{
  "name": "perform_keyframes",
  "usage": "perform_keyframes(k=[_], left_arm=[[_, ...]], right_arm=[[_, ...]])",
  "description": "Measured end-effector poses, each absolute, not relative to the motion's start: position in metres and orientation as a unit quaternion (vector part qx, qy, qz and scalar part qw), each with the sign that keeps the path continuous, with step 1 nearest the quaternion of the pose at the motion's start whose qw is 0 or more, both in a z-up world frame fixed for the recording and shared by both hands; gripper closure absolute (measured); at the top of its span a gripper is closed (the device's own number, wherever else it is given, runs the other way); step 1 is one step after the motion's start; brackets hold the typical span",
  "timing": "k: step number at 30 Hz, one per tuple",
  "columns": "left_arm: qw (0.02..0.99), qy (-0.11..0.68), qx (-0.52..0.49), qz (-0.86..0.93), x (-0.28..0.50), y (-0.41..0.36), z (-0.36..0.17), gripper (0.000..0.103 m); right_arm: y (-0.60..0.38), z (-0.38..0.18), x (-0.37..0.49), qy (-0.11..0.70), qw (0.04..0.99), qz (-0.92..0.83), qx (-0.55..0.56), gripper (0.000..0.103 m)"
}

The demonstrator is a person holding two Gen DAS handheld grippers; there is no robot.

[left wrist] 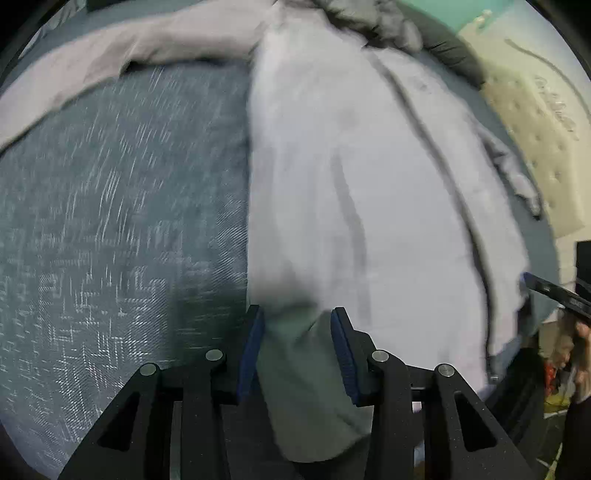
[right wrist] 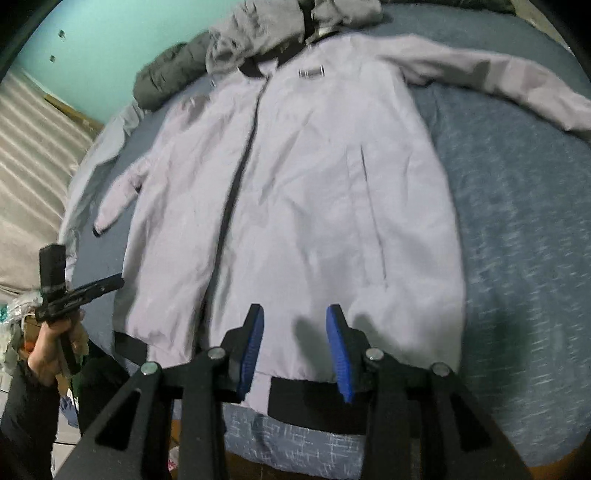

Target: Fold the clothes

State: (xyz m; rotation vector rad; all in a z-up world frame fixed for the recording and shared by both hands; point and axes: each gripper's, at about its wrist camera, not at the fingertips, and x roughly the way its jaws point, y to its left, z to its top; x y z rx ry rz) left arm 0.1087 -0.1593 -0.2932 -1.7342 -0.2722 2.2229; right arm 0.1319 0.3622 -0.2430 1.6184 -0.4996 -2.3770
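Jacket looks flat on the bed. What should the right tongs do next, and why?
Probably lower the right tongs and close on the black hem band. They hang open just over it, gripping nothing, and the jacket lies spread front up, not yet folded.

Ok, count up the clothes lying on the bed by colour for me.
Pale lilac jacket: 1
Mid-grey crumpled garment: 1
Dark grey padded piece: 1
Total: 3
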Motion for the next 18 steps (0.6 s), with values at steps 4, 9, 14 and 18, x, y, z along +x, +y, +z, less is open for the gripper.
perform_keyframes(k=[4, 9, 14, 18], left_arm=[[0.154, -0.115, -0.591, 0.783, 0.111, -0.17, -0.28, 0.058], [0.162, -0.133, -0.545, 0.812, 0.117, -0.179, -0.247, 0.047], [0.149, -0.144, -0.503, 0.839, 0.114, -0.18, -0.231, 0.038], [0.131, -0.168, -0.486, 0.847, 0.111, -0.175, -0.221, 0.035]], right_arm=[[0.353, -0.258, 0.129, -0.164, 0.116, -0.799, 0.568, 0.068], [0.359, -0.259, 0.127, -0.177, 0.115, -0.802, 0.559, 0.068], [0.42, -0.231, 0.124, -0.219, 0.069, -0.832, 0.505, 0.061], [0.491, -0.218, 0.124, -0.277, 0.0, -0.841, 0.464, 0.046]])
